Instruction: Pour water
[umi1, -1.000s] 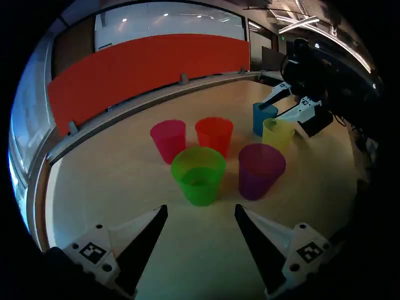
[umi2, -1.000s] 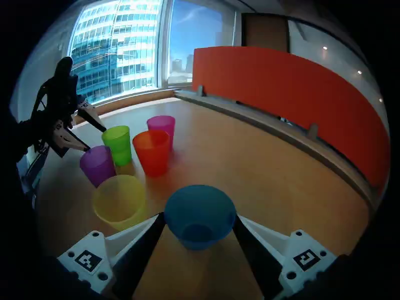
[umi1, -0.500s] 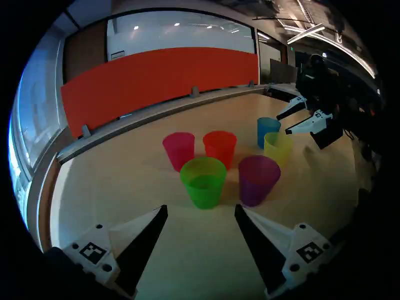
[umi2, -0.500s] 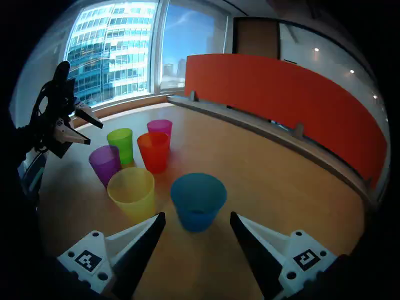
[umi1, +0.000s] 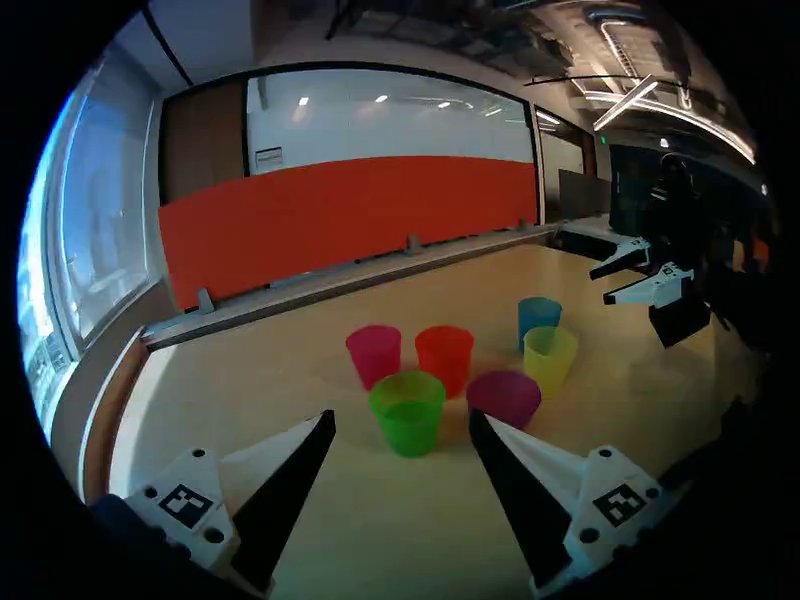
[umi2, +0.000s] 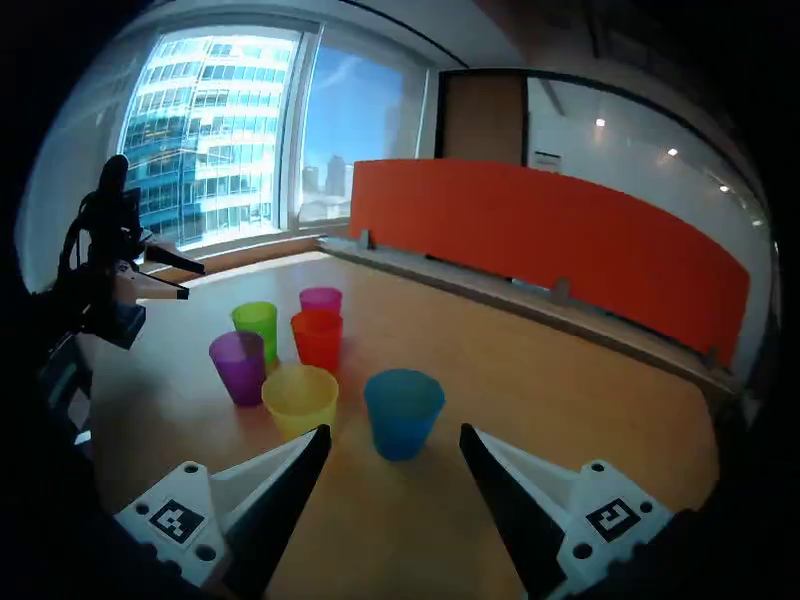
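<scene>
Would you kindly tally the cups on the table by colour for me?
Green cup: 1
Pink cup: 1
Red cup: 1
Blue cup: 1
Yellow cup: 1
Purple cup: 1
Total: 6 cups

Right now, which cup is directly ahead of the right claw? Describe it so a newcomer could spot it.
Find the long orange panel along the far edge of the wooden table, then the cluster of six cups in front of it. The blue cup stands upright at the cluster's end nearest the right claw, beside the yellow cup; it is the only blue one.
</scene>
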